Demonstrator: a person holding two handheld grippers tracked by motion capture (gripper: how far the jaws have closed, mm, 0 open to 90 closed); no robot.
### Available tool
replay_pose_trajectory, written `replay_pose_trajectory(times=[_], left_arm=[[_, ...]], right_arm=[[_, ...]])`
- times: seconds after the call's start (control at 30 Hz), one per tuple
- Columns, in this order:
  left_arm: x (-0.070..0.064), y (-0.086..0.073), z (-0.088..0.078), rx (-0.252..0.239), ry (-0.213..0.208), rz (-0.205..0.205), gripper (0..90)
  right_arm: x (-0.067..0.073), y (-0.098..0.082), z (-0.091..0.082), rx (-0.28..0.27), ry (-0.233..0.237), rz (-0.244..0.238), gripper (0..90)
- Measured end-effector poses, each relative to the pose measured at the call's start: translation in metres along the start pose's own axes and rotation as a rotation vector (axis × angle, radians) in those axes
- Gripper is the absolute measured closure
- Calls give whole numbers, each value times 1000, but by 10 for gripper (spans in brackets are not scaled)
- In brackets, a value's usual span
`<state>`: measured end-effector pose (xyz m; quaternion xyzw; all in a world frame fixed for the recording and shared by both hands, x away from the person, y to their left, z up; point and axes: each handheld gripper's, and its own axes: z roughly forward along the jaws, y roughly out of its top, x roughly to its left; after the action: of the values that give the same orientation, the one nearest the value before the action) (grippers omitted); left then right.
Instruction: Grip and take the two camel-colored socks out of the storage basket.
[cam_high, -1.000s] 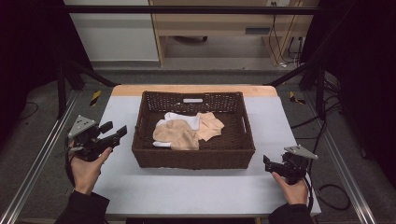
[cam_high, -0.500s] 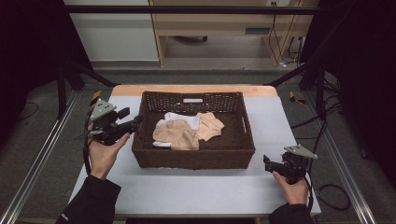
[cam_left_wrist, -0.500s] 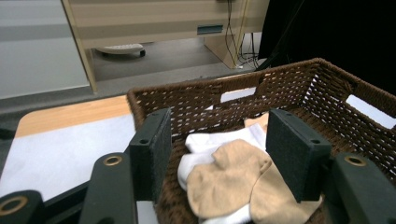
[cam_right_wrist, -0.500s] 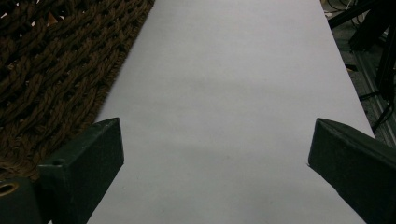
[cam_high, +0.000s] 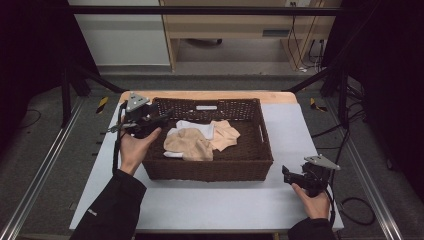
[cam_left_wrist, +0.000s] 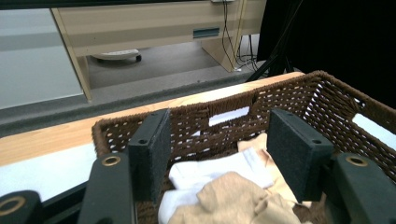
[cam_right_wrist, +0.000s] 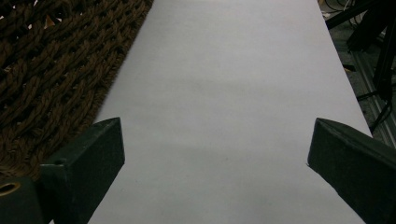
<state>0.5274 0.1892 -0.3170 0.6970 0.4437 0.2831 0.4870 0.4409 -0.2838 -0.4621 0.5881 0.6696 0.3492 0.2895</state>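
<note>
A dark brown woven basket (cam_high: 215, 170) stands in the middle of the white table and holds a tan cloth (cam_high: 189, 144), a white cloth (cam_high: 196, 128) and a peach cloth (cam_high: 225, 135). My left gripper (cam_high: 162, 118) hovers over the basket's left rim, open, with its jaws pointing in over the cloths. In the left gripper view the open gripper (cam_left_wrist: 219, 149) frames the white cloth (cam_left_wrist: 219, 170) and the tan cloth (cam_left_wrist: 233, 200), nothing between its pads. My right gripper (cam_high: 286, 173) rests low on the table right of the basket, open; the right gripper view shows the gripper (cam_right_wrist: 215, 154) over bare table.
The basket wall (cam_right_wrist: 51, 70) lies just left of my right gripper. The wooden table edge (cam_high: 210, 94) runs behind the basket, and a wooden cabinet (cam_high: 240, 25) stands on the floor beyond. Metal rails (cam_high: 40, 175) flank the table, with cables (cam_high: 350, 205) at the right.
My left gripper has risen from the table's left side and moved forward and right, ending over the basket's left rim. The right gripper has stayed still.
</note>
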Motion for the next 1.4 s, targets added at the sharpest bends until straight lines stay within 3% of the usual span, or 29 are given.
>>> replay_pose_trajectory(times=[0.33, 0.63, 0.9, 1.0, 1.13, 1.23, 1.27, 1.4], left_arm=[[3, 1, 32, 24, 12, -18, 398], [-4, -8, 63, 73, 15, 16, 408], [-4, -29, 90, 147, 41, 23, 401], [-2, -45, 100, 204, 50, 28, 405], [-1, -51, 104, 247, 60, 40, 417], [-3, -51, 104, 247, 64, 46, 424], [-4, -54, 106, 278, 58, 49, 425], [-4, -58, 110, 323, 67, 64, 433]], right_arm=[[0, 0, 2, 4, -5, -3, 41], [0, 0, 2, 4, -5, -5, 40], [0, 0, 2, 3, -6, -4, 41], [0, 0, 3, 7, -8, -9, 42], [0, 0, 3, 7, -11, -10, 43], [0, 0, 3, 11, -13, -11, 43], [0, 0, 3, 8, -13, -11, 43], [1, 0, 3, 6, -11, -3, 42]])
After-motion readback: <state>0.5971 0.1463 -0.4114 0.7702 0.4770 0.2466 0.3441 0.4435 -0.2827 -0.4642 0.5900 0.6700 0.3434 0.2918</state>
